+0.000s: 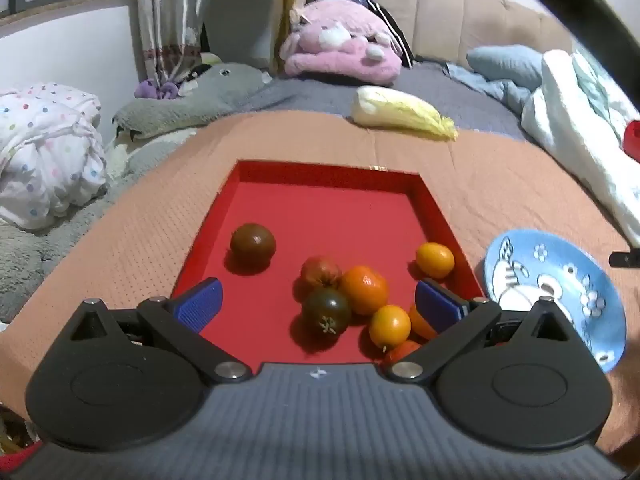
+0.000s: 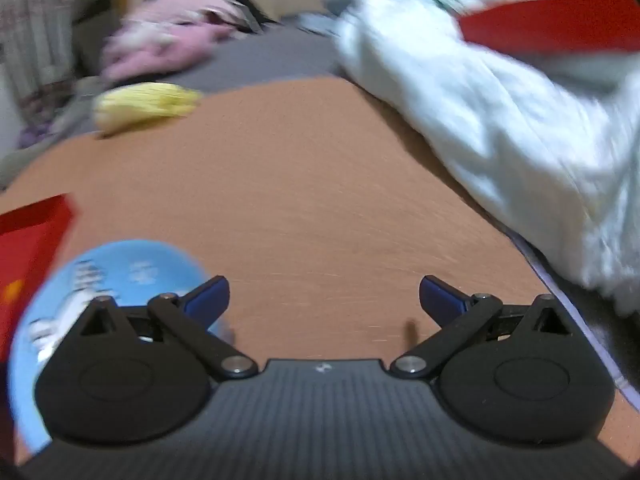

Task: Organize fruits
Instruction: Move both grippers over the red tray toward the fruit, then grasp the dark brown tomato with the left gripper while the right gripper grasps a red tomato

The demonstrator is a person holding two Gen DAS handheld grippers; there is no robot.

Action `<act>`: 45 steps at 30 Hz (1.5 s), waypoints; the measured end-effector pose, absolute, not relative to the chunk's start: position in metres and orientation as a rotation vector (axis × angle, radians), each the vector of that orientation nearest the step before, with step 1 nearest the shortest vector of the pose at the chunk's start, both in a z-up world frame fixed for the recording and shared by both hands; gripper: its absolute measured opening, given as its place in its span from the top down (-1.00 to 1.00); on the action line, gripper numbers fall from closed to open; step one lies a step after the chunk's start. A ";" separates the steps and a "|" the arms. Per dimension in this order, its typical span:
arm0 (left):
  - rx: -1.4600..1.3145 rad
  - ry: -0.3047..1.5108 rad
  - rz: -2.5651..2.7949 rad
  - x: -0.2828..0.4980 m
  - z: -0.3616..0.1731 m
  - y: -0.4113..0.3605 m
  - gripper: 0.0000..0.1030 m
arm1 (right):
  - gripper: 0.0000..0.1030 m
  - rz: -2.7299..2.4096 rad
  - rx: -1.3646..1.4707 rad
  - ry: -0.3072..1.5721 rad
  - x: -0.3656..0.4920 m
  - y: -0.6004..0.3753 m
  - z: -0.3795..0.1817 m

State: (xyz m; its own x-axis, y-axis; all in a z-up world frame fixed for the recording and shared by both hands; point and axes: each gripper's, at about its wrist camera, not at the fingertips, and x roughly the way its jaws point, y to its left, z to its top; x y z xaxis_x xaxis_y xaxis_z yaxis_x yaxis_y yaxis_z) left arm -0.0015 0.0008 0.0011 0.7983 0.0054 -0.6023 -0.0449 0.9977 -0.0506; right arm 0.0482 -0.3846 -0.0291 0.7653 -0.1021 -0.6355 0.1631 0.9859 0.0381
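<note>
- Right now my left gripper (image 1: 318, 304) hangs over the near end of the red tray (image 1: 434, 204), spread wide with nothing between its blue pads.
- Just ahead of it, between the pads, sits a dark green-brown tomato (image 1: 326, 312), touching a red tomato (image 1: 321, 272) and a large orange fruit (image 1: 365, 289) beyond it.
- Toward my right pad lie a small orange (image 1: 389, 326) and two more orange-red fruits half hidden by the finger; another orange (image 1: 435, 260) sits further ahead by the tray's right wall, and a lone dark tomato (image 1: 253, 245) ahead to the left.
- My right gripper (image 2: 324, 298) is likewise wide open and empty, over bare orange desk (image 2: 320, 184); the blue plate (image 2: 120, 268) lies under its left finger. That view is smeared, so I judge little detail from it.
- I take the plate as where a sorted fruit would go, though nothing lies on it yet.
- Risk: the fruits are packed touching, so closing on the dark tomato could pinch a neighbour too, or nudge the round ones rolling across the tray.
- Risk: a tomato is likely soft; a hard squeeze could bruise or split it.
- Risk: my right pad is close to the tray wall and could catch it when descending.
</note>
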 end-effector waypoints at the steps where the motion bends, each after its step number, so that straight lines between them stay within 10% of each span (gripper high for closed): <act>1: -0.072 0.635 0.036 -0.003 0.002 0.002 -1.00 | -1.00 -0.114 0.075 0.668 0.045 -0.376 -0.024; 26: -0.135 0.726 0.092 -0.002 -0.001 0.023 -1.00 | -1.00 0.573 -0.196 0.566 -0.027 -0.166 0.005; 32: -0.139 0.696 0.079 0.001 -0.006 0.022 -1.00 | -0.46 0.636 -0.171 0.644 -0.018 -0.148 -0.011; 45: -0.128 0.721 0.086 0.007 -0.009 0.023 -0.99 | -0.21 0.619 -0.191 0.737 -0.005 -0.136 -0.033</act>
